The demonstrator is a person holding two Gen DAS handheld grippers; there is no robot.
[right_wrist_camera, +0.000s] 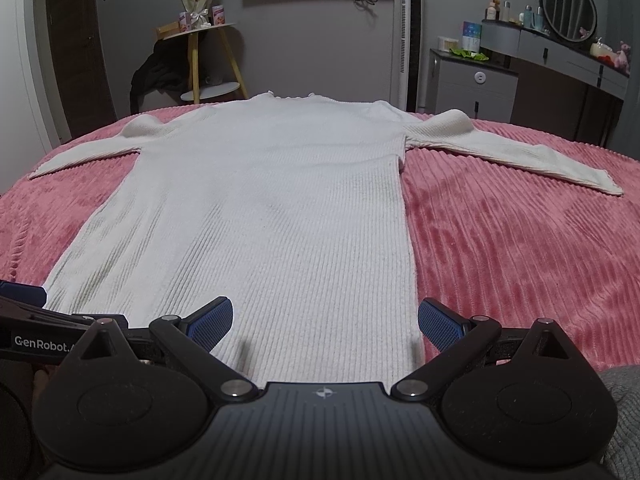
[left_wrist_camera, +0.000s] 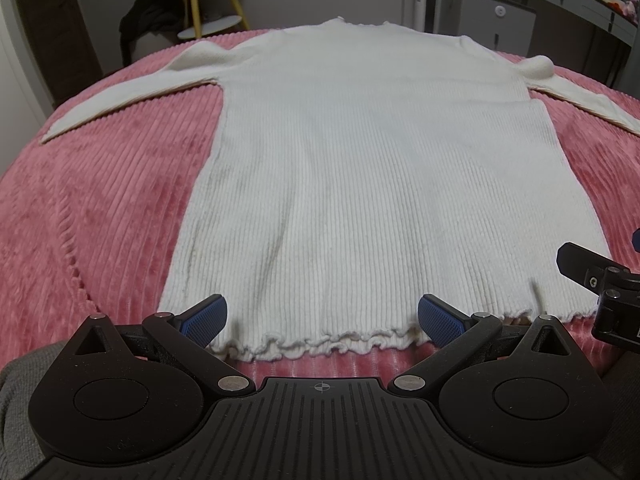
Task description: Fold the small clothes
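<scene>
Ribbed knit, cream: sweater (left_wrist_camera: 352,168), long-sleeved, spread flat across centre of both frames, neck toward top, frilled hem toward bottom.
Sleeves: left sleeve (left_wrist_camera: 132,96) angled out to left edge of left-wrist frame; right sleeve (right_wrist_camera: 516,152) angled out to right side of right-wrist frame.
Bedding: pink corduroy-textured bed cover (left_wrist_camera: 100,208) beneath sweater, filling both sides of frames.
Left hand-held gripper (left_wrist_camera: 322,320): bottom centre of left-wrist frame, blue-padded fingers (left_wrist_camera: 204,318) spread wide, nothing held, poised at hem's left part.
Right hand-held gripper (right_wrist_camera: 325,322): bottom centre of right-wrist frame, fingers (right_wrist_camera: 442,326) spread wide, nothing held, straddling hem's right corner.
Contact with fabric: cannot tell for either.
Background, upper left: yellow-legged side table (right_wrist_camera: 208,64), dark garment (right_wrist_camera: 154,74) draped beside it.
Background, upper right: grey dresser (right_wrist_camera: 560,60), round mirror (right_wrist_camera: 568,6).
</scene>
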